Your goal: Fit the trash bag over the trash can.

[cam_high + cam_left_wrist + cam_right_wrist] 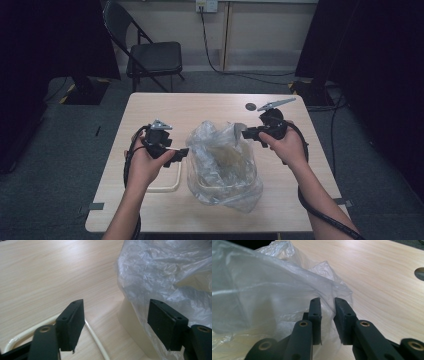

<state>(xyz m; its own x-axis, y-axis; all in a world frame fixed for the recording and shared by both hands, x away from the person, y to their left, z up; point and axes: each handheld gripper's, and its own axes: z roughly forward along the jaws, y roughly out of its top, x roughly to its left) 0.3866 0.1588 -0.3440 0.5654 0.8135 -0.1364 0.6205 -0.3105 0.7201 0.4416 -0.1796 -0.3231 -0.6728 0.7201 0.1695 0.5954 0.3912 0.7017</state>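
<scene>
A clear plastic bag (223,165) is seen in the middle of the counter (200,107), with a cream-coloured tub (130,320) inside it. A thin cream handle loop (169,186) lies on the wood just beside the bag. The left claw (183,152) is held by the bag's left side, its jaws spread wide with nothing gripped (one jaw is against the plastic). The right claw (246,132) is held at the bag's top right edge. Its jaws are set narrow, with a small gap, and a bit of plastic is seen between them, but no squeeze can be told.
</scene>
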